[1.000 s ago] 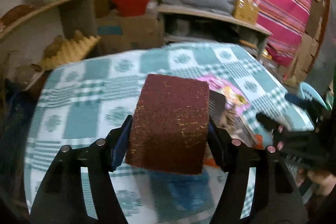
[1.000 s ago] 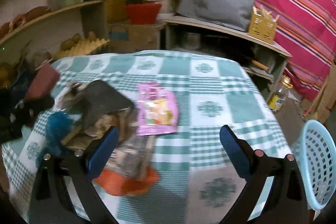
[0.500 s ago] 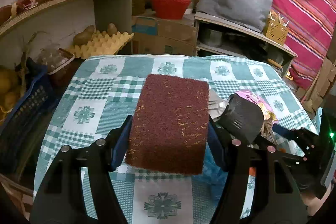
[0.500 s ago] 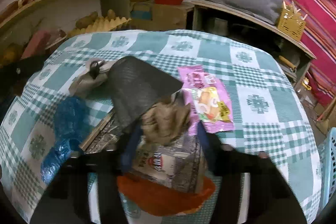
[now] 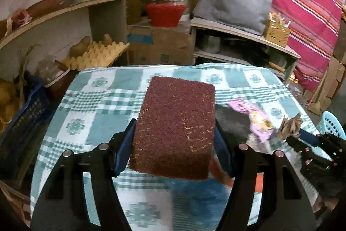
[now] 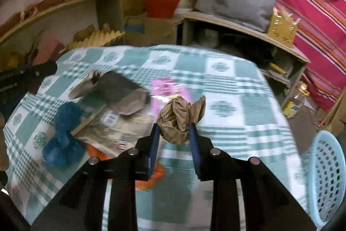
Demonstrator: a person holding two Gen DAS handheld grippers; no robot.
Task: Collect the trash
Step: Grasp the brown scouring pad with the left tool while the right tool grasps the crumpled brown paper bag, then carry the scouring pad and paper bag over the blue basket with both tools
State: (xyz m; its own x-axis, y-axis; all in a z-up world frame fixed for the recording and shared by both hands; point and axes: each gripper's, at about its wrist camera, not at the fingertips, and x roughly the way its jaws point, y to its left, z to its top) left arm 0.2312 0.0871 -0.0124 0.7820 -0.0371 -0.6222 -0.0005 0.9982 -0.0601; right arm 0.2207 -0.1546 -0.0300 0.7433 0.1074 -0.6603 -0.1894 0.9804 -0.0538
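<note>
Checked counter [image 6: 227, 83] under clutter; no label reads clearly. My left tongs [image 5: 175, 142] clamp a maroon scouring pad [image 5: 175, 129]; right tongs [image 6: 175, 135] are closing on crumpled brown paper [image 6: 179, 118].

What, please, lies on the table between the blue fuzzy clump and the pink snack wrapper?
In the right wrist view, flattened packaging and a dark grey piece lie between the blue fuzzy clump and the pink snack wrapper.
</note>
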